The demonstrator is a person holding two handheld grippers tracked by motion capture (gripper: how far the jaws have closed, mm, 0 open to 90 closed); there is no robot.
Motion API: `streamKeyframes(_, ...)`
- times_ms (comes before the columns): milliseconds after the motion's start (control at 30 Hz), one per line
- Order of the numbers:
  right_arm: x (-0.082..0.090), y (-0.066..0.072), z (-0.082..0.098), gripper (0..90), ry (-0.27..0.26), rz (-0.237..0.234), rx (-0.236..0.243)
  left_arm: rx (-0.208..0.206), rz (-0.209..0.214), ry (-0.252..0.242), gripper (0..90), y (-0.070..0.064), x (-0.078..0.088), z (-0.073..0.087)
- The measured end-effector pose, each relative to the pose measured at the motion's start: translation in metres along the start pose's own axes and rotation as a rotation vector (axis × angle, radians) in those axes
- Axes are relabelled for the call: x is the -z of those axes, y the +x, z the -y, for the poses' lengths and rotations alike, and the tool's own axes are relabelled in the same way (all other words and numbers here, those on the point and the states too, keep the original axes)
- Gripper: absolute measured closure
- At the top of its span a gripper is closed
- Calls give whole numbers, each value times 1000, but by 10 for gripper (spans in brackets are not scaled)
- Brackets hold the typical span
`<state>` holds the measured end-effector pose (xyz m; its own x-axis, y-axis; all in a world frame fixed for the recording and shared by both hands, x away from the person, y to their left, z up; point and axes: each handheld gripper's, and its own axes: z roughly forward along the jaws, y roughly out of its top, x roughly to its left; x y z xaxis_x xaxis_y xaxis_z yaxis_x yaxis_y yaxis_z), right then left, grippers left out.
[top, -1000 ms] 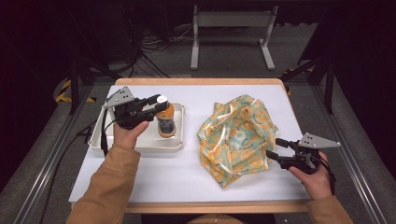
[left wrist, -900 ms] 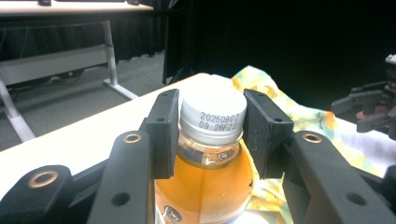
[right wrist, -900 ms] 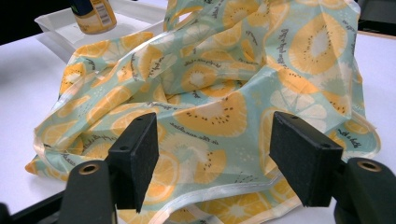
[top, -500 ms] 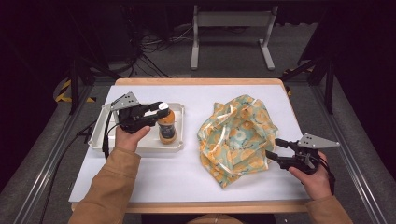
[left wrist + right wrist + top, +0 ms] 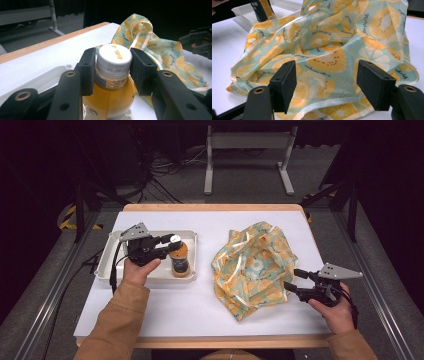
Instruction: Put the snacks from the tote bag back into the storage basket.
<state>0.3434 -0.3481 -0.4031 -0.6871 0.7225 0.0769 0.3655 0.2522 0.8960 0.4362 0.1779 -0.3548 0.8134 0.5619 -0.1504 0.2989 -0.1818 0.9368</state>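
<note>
Where the worktop [image 5: 165,310] meets the person's side, a wooden lip runs along the near edge, and two tan sleeves come up over it, one at each near corner. White covering lies over nearly all of the worktop, with wood showing again along the far edge.

Toward the near right corner the right hand holds the right gripper [image 5: 292,280], its fingers spread wide with nothing between them, pointing at the right edge of one crumpled cloth bag [image 5: 255,265]. In the right gripper view the two black pads stand well apart, just short of the bag's hem. This bag, pale green with orange fruit slices printed on it, lies right of the worktop's middle.

Toward the left edge sits one shallow white tray [image 5: 107,262]. One bottle [image 5: 180,262] of orange liquid with a white cap [image 5: 114,57] stands upright in the tray's right half. The left gripper [image 5: 171,244], held by the left hand over the tray, has its fingers closed against the bottle's neck just under the cap; in the left gripper view both pads press the neck from either side.

Counted: two grippers, one bag, one tray, one bottle.

Beyond the far edge the floor is grey and the room dark. Cables [image 5: 160,175] lie tangled at the far left, and a grey metal stand [image 5: 247,150] with two legs rises behind the worktop. Metal rails run along both sides of it.
</note>
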Motion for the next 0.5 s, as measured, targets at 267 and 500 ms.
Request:
streamKeyframes(267,0,0,0,329,0,0,0,-15,2,8,583,-1,-1,0)
streamKeyframes(500,-1,0,0,328,1,0,-1,-35,4,15,582,-4,0,1)
